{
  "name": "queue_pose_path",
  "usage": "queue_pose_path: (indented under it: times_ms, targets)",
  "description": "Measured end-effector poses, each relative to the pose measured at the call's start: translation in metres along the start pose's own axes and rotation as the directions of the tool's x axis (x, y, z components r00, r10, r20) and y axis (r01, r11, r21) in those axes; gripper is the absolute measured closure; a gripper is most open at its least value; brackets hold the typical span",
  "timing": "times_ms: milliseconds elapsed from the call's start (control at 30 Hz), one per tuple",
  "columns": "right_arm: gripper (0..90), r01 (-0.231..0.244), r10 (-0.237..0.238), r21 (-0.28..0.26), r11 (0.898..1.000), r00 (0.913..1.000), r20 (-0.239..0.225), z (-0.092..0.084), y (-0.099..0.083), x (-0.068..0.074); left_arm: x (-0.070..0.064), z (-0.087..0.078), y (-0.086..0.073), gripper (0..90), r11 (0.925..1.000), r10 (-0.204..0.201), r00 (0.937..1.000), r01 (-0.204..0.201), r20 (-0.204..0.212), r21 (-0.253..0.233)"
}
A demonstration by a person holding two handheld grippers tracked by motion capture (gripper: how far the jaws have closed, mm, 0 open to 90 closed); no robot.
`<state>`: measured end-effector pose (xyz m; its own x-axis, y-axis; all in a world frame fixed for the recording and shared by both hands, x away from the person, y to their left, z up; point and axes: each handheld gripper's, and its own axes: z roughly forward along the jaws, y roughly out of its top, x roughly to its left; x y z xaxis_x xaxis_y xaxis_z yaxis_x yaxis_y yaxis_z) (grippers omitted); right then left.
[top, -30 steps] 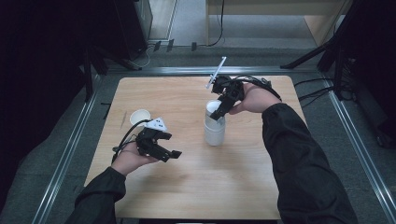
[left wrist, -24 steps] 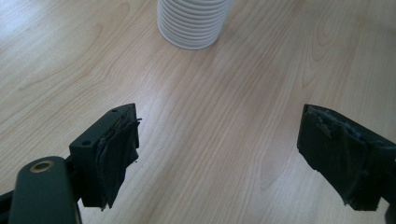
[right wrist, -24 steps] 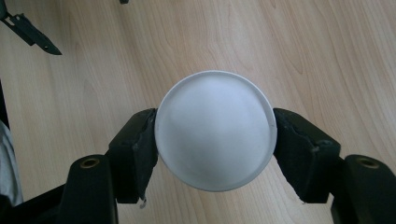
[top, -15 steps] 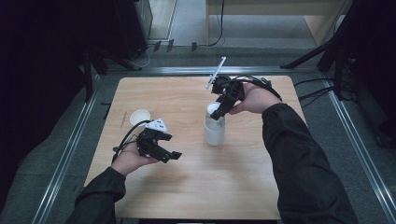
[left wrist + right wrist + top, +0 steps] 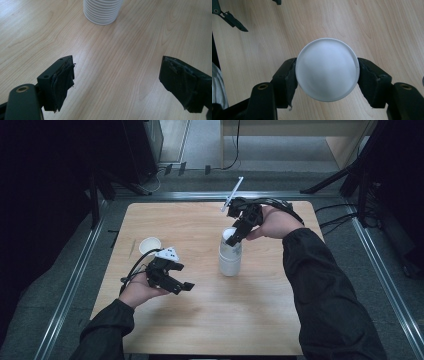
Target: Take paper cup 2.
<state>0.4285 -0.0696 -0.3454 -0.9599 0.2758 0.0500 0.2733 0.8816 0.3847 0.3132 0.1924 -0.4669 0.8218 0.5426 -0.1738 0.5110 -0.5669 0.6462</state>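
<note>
- Firstly, the wooden worktop (image 5: 210, 320) carries all things; dark floor and metal rails lie around it.
- Person's two forearms in dark sleeves come in from the bottom of the high view, one hand on each tool.
- Stack of white paper cups (image 5: 230, 257) stands upright near the middle of the worktop, a bit to the right side. In the left gripper view its ribbed bottom part (image 5: 102, 11) is seen at the top, well apart from the jaws.
- Right tongs (image 5: 235, 238) are over the stack's top, pointing down. Jaws have just been closing, and now both pads press on the rim of the top cup (image 5: 327, 69), one pad each side.
- Left tongs (image 5: 184, 286) are held near the worktop, left of the stack, wide open w/ nothing between them.
- Single small white cup (image 5: 150, 245) stands alone, upright, near the left edge, just behind the left hand.
</note>
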Motion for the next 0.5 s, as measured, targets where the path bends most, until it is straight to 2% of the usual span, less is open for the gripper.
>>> queue_pose_path:
  times_ms: [500]
  targets:
    - [36.2,0.028,-0.028,0.004,1.000,0.9992,0.030,0.0016,0.0004,0.0035,-0.0003,0.0008,0.0001,12.9,1.0000,0.006,1.0000,-0.007,0.004,0.007]
